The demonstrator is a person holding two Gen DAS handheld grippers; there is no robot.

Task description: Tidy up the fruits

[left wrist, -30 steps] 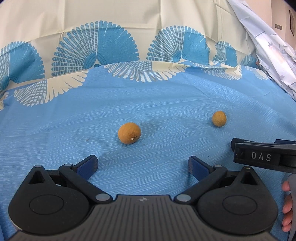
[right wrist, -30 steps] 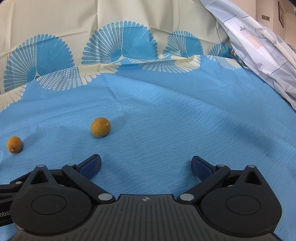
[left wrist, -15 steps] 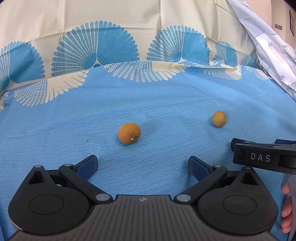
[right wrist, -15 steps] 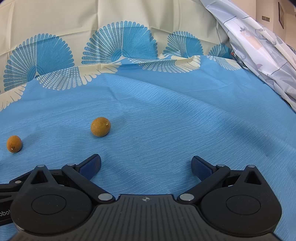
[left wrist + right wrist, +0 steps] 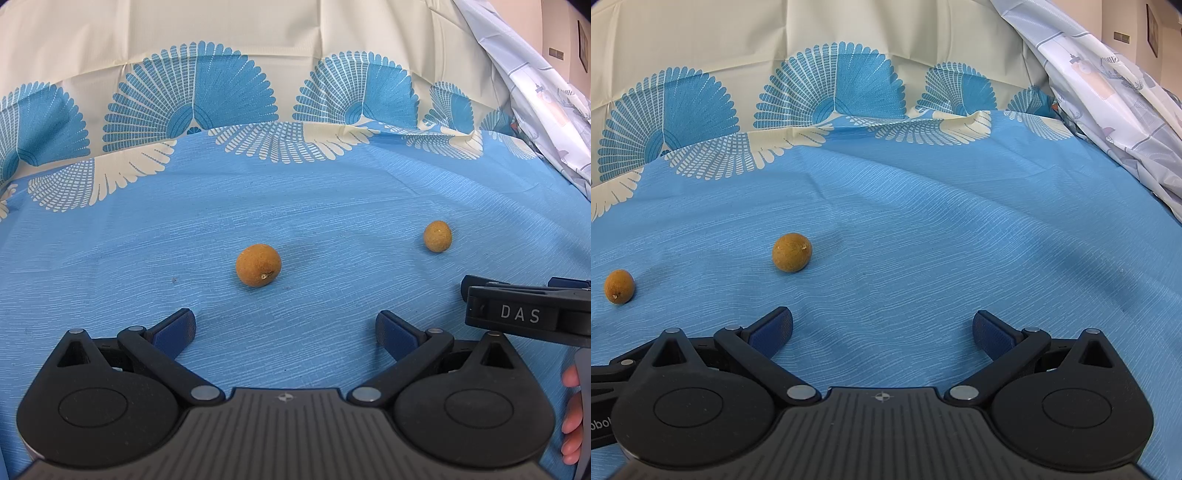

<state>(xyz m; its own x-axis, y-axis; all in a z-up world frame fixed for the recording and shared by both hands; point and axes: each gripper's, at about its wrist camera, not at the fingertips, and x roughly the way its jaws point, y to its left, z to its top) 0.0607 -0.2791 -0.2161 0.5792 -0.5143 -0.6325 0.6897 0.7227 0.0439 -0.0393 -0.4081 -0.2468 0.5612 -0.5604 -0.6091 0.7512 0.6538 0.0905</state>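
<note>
Two small round brown-orange fruits lie on the blue cloth (image 5: 332,206). In the left wrist view the nearer fruit (image 5: 258,265) sits just ahead of my left gripper (image 5: 284,326), slightly left of its centre line. The second fruit (image 5: 437,236) lies farther to the right. In the right wrist view that second fruit (image 5: 792,252) is ahead and left of my right gripper (image 5: 882,326), and the first fruit (image 5: 619,286) is at the far left. Both grippers are open with nothing between their fingers. The right gripper's side (image 5: 524,310) shows at the left view's right edge.
The blue cloth (image 5: 942,229) has a cream border with blue fan patterns (image 5: 192,92) at the back. A pale printed fabric (image 5: 1115,96) hangs bunched at the right. A person's fingers (image 5: 570,413) show at the lower right of the left view.
</note>
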